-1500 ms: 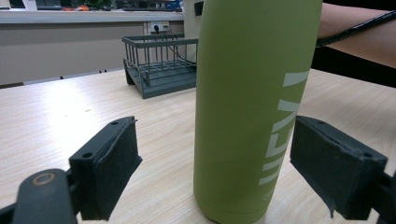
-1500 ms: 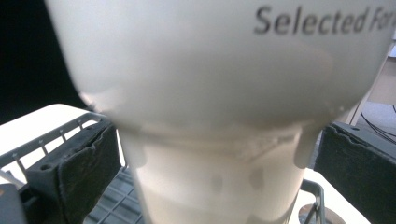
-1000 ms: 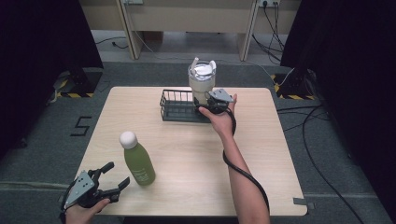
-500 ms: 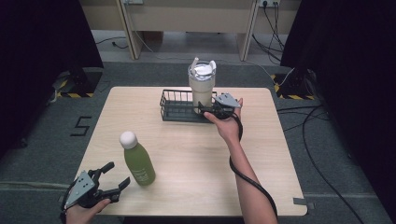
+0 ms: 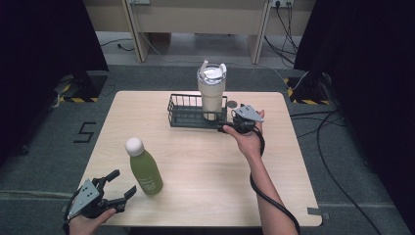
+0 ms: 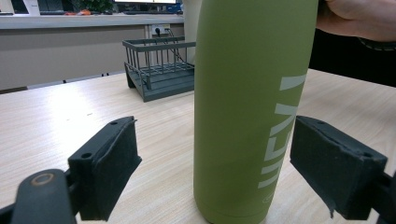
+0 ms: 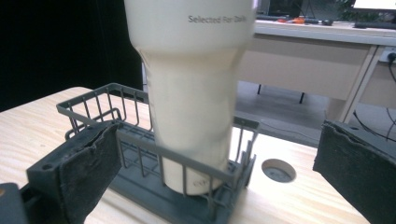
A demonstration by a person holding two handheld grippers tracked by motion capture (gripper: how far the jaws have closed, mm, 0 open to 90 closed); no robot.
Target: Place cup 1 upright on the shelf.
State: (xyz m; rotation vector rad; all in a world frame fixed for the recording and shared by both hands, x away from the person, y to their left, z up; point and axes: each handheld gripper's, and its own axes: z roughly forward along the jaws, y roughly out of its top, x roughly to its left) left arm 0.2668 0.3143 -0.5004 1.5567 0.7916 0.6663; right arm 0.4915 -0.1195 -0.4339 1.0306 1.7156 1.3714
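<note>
Desk [image 5: 205,161] carried three things: one green bottle [image 5: 143,168], one cream tumbler [image 5: 211,93] upright inside one wire basket [image 5: 188,111]. Your left tongs [image 5: 117,191] gaped wide beside the bottle. Your right tongs [image 5: 226,127] stood wide at the basket, holding nothing.

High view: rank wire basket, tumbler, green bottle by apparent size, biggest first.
1. Wire basket, widest footprint.
2. Tumbler and green bottle: look alike in size; the bottle sits nearer the camera, so no firm ranking.

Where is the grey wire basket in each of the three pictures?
High view: the wire basket sits at the table's far middle, holding the cream tumbler.
Left gripper view: upper middle, behind the green bottle.
Right gripper view: lower middle, around the tumbler's base.
Shared landmark: the wooden table.
</note>
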